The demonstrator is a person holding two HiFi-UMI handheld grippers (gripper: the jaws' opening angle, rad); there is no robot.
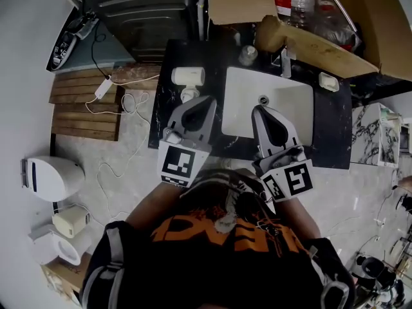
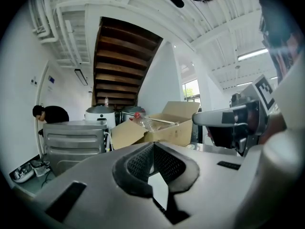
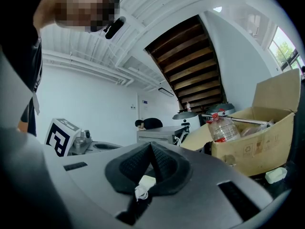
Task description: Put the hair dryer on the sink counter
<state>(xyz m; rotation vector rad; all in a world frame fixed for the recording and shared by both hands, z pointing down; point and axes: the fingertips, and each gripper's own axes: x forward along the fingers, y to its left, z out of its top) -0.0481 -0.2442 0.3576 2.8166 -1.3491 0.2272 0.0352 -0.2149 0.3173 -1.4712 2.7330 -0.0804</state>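
Note:
The white hair dryer lies on the black sink counter, left of the white basin, with nothing holding it. My left gripper hovers just in front of the dryer, tip raised, pads pressed together on nothing. My right gripper is held over the basin's front edge, also shut. In the left gripper view the left gripper points up at the room, and so does the right gripper in its own view. A small white scrap sits at the base of the right pads.
A cardboard box with plastic bottles stands behind the basin, beside the faucet and a soap dish. A wooden slat mat, a loose white cable and white appliances are on the floor at left. A person bends over far back.

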